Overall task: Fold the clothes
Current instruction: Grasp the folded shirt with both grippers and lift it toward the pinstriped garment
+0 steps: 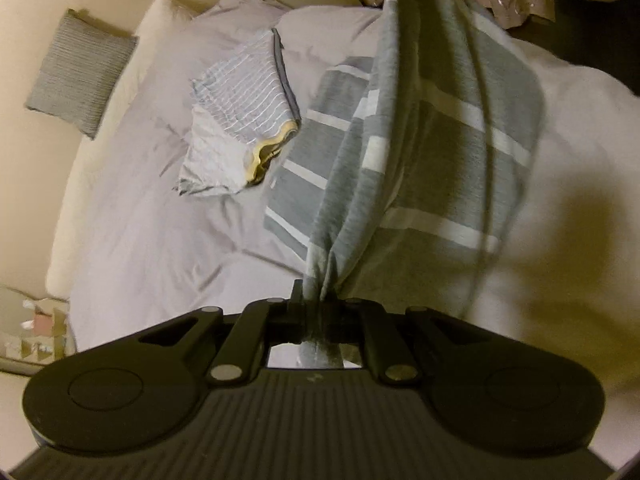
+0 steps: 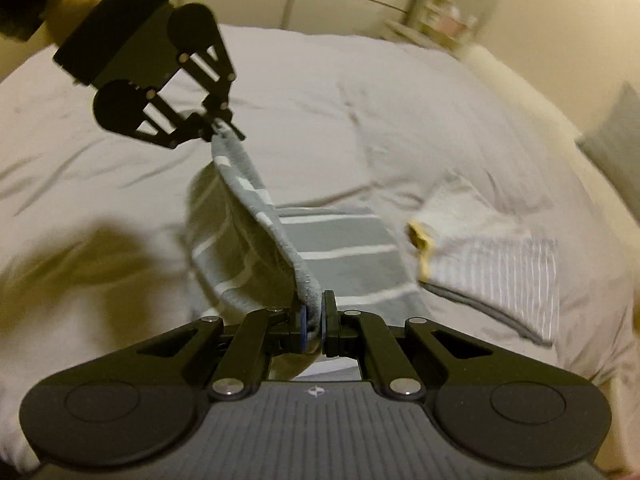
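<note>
Left tongs (image 2: pixel 224 126) and right tongs (image 2: pixel 314 320) both pinch the soft, limp grey white-striped knit garment (image 2: pixel 256 232) by its edge above the bed (image 2: pixel 360 100).

Two garments are counted on one bed (image 1: pixel 140 240): one grey white-banded knit garment (image 1: pixel 440 152) at 12 o'clock, one folded pale pinstriped yellow-edged garment (image 1: pixel 240 112) at 10 o'clock. One grey ribbed cushion (image 1: pixel 80 72) is counted.

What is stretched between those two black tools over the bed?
In the right wrist view, an edge of the grey striped garment spans from the left tool to the right tool, both pinching it; the rest hangs toward the bed.
</note>
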